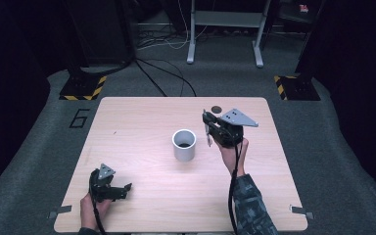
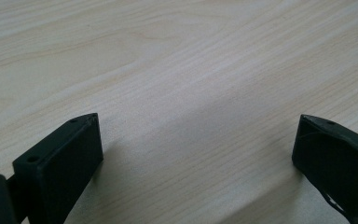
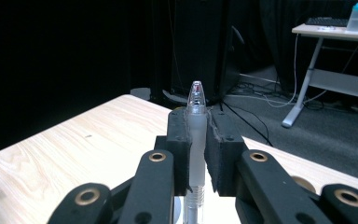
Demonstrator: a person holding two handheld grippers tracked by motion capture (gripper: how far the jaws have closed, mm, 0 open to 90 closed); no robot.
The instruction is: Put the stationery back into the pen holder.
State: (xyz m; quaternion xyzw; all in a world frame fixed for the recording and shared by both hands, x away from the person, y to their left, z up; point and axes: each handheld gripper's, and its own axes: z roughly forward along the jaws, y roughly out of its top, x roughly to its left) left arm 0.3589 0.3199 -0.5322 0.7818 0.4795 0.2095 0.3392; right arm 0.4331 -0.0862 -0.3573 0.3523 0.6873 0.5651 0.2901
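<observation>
A white cup (image 1: 184,144) stands upright in the middle of the wooden table (image 1: 142,117). To the right of it and a little above the table, my right gripper (image 1: 208,128) is shut on a translucent white pen (image 1: 207,135). In the right gripper view the pen (image 3: 196,135) stands upright between the pads of that gripper (image 3: 196,128), its clear tip poking out above them. My left gripper (image 1: 121,189) rests near the table's front left corner. In the left gripper view it (image 2: 198,140) is open, with bare wood between its jaws.
A small dark disc (image 1: 216,109) lies on the table behind the right gripper. Metal brackets (image 1: 58,212) (image 1: 301,211) sit at the front corners. Beyond the table are a desk frame (image 1: 225,29), floor cables (image 1: 166,78) and striped stand bases (image 1: 83,88).
</observation>
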